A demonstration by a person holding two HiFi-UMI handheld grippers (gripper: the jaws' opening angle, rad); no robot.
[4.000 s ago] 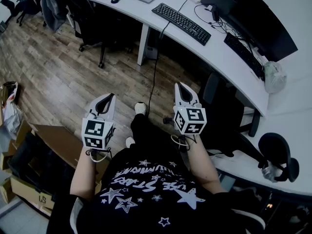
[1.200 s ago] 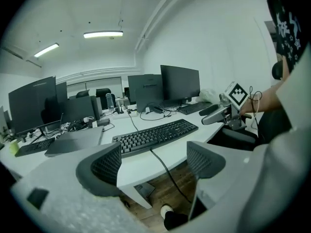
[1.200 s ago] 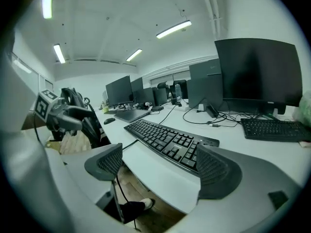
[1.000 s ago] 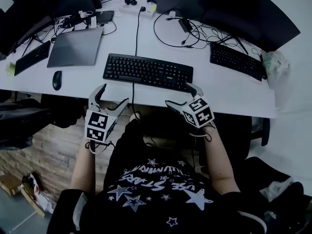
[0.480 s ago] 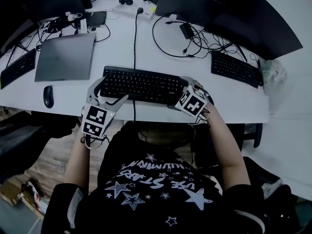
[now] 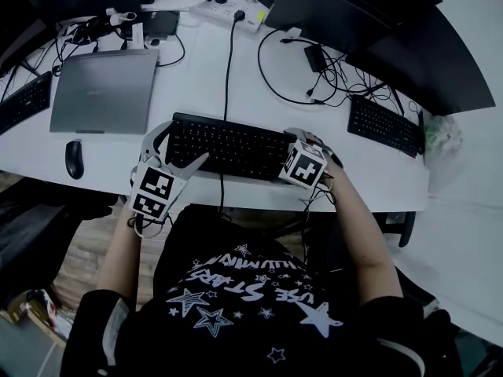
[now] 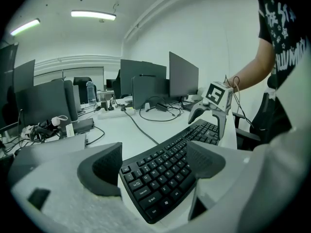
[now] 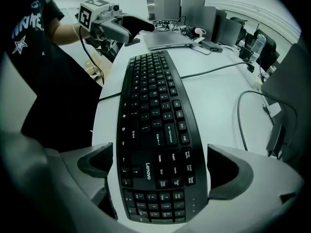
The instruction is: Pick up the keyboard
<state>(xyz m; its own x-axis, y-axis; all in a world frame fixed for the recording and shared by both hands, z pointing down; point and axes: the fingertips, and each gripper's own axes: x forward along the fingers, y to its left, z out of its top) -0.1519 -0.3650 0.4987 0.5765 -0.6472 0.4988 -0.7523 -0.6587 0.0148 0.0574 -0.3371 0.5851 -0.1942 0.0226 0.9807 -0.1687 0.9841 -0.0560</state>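
A black curved keyboard (image 6: 228,146) lies on the white desk (image 6: 196,69) near its front edge, its cable running back to a power strip. My left gripper (image 6: 174,149) is at the keyboard's left end. In the left gripper view the keyboard (image 7: 165,174) reaches in between the wide-apart jaws of the left gripper (image 7: 153,166), whose pads do not visibly press on it. My right gripper (image 6: 302,141) points steeply down over the right end. Its jaws are opening, and the right gripper (image 8: 163,166) straddles the keyboard (image 8: 155,130) with a gap on each side.
A closed grey laptop (image 6: 102,91) and a mouse (image 6: 73,159) lie left of the keyboard. Another keyboard (image 6: 385,126) sits at the right, and dark monitors (image 6: 369,30), a power strip (image 6: 228,8) and loose cables fill the back. The person's body is close against the desk's front edge.
Both grippers came forward from the desk's front edge onto the keyboard's two ends. The right one tipped steeply downward and its jaws spread wider.
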